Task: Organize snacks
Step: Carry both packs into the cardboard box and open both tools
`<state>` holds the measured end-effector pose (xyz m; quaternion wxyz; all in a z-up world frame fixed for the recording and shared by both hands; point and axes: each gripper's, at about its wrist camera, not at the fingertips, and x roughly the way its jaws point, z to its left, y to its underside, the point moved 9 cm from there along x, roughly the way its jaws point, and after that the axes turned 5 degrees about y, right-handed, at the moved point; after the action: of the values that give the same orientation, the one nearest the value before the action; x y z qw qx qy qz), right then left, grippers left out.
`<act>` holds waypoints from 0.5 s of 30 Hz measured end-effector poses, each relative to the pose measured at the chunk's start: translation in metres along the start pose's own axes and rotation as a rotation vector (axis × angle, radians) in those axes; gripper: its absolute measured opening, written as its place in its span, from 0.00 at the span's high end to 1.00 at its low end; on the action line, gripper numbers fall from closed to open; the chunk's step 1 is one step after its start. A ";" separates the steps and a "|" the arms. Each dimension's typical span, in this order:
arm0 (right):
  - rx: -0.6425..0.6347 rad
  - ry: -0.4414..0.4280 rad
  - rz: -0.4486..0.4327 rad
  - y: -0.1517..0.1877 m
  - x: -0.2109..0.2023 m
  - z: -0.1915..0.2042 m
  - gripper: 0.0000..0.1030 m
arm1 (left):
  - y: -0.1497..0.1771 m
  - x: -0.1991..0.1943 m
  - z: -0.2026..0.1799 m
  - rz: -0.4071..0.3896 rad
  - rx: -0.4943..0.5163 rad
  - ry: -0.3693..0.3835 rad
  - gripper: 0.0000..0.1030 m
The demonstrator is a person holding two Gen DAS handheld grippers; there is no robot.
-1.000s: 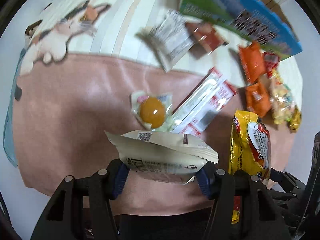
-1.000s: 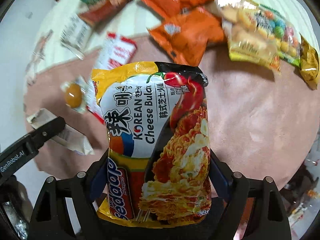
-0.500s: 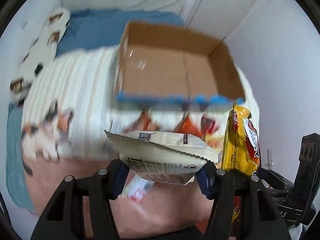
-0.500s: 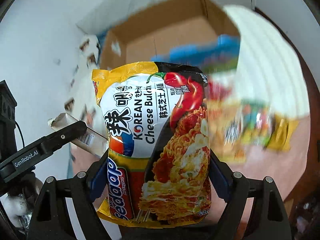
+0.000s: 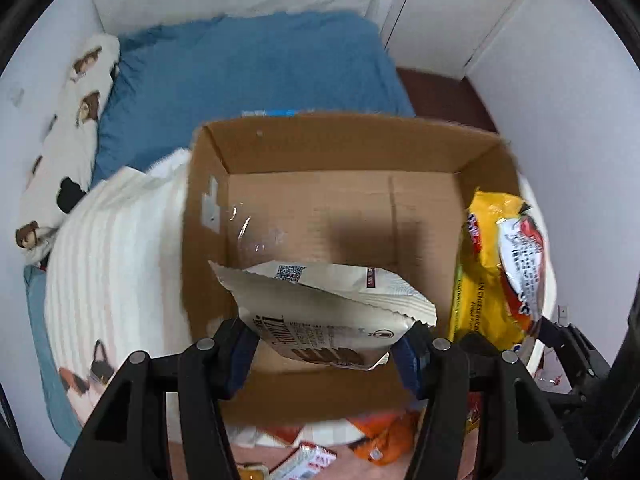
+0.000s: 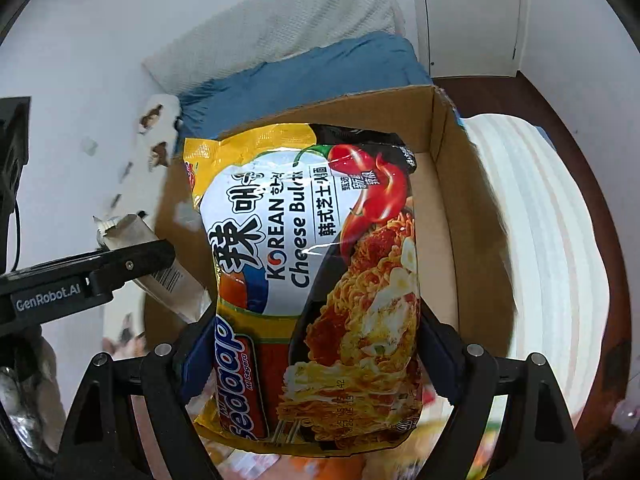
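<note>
My left gripper [image 5: 326, 346] pinches a cream snack packet [image 5: 320, 312]. My right gripper [image 6: 312, 356] clamps the noodle pack [image 6: 312, 280]. The open cardboard box [image 5: 416, 148] lies below both.

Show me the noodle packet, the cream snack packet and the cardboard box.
noodle packet [image 6: 320, 264]: right wrist view, its printed front.
cream snack packet [image 5: 320, 312]: left wrist view, its middle.
cardboard box [image 5: 344, 216]: left wrist view, bare inside floor.

White walls [image 5: 560, 120], blue bedding [image 5: 248, 72] (rumpled), white cupboard doors [image 6: 472, 16]
</note>
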<state>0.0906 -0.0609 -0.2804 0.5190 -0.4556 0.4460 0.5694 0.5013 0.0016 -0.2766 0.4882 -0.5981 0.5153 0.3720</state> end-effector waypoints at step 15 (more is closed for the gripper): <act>-0.008 0.088 0.211 0.052 0.102 0.019 0.14 | -0.048 0.120 0.014 0.192 -0.021 -0.019 0.45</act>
<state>0.0327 -0.0273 -0.3751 0.4344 -0.4328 0.5112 0.6022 0.5725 -0.0157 -0.3841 0.4489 -0.5475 0.5617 0.4280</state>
